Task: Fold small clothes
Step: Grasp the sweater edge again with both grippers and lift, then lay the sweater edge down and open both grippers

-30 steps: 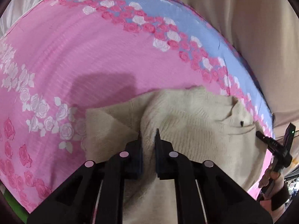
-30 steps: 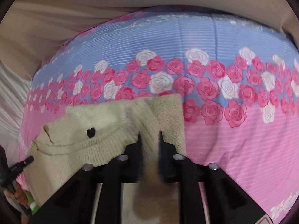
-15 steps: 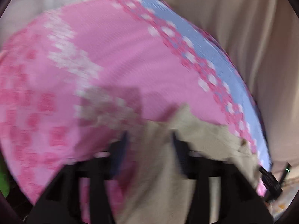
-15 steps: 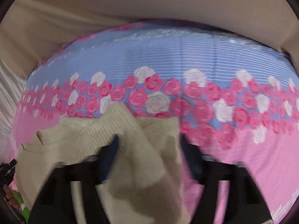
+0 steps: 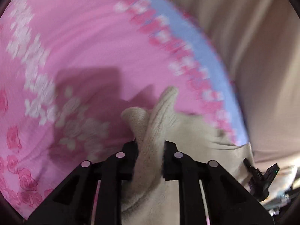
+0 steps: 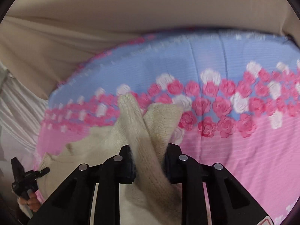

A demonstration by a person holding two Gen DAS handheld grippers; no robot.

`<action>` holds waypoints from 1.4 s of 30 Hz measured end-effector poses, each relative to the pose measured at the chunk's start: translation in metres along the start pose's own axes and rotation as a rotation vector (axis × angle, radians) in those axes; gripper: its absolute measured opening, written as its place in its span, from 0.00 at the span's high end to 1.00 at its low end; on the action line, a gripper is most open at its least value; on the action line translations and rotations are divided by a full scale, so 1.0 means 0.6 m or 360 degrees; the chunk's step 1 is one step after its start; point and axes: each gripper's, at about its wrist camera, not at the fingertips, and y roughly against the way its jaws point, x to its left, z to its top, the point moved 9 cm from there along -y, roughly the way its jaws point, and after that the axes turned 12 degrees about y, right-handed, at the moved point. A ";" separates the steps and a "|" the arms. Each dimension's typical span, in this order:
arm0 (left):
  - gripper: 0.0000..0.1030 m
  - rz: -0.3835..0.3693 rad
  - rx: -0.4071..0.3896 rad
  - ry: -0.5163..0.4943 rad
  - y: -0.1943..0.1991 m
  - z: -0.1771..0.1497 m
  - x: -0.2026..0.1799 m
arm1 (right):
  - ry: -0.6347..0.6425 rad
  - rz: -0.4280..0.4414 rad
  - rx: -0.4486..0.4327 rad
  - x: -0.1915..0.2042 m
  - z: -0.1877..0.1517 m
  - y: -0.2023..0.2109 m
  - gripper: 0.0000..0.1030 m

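Cream knit sweater bunched on a pink-and-blue rose-print bedsheet. Left gripper jaws pinch one raised fold; right gripper jaws pinch another. Beige fabric backdrop behind.

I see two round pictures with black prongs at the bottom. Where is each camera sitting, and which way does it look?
Left wrist view: sits on the left gripper, looking forward along its fingers, shut on a bunched cream sweater over the pink floral bedspread; the other gripper shows at the right edge.
Right wrist view: sits on the right gripper, also clamping the sweater; the left gripper and hand show at lower left.
Shared: sweater, bedspread, each other's gripper.
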 end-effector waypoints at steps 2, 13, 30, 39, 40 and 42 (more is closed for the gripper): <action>0.86 -0.0099 -0.0017 -0.0095 0.038 -0.005 -0.040 | 0.0009 0.0002 -0.0137 0.018 -0.002 0.088 0.84; 0.86 -0.0642 0.0038 -0.0593 0.248 -0.093 -0.243 | -0.0062 -0.0202 -0.0600 0.015 -0.049 0.452 0.84; 0.75 0.0245 0.0012 -0.0494 -0.033 -0.065 -0.068 | -0.0394 -0.0481 -0.0128 -0.182 -0.214 0.236 0.52; 0.33 0.0225 0.0132 -0.0112 -0.018 -0.105 0.061 | -0.0631 -0.0219 0.0140 -0.176 -0.367 0.116 0.27; 0.33 0.0217 0.0152 -0.0101 -0.027 -0.111 0.061 | -0.0657 -0.0169 0.0137 -0.168 -0.369 0.104 0.43; 0.70 0.0215 0.0141 -0.0149 -0.033 -0.118 0.052 | -0.0705 -0.0126 0.0114 -0.156 -0.362 0.104 0.78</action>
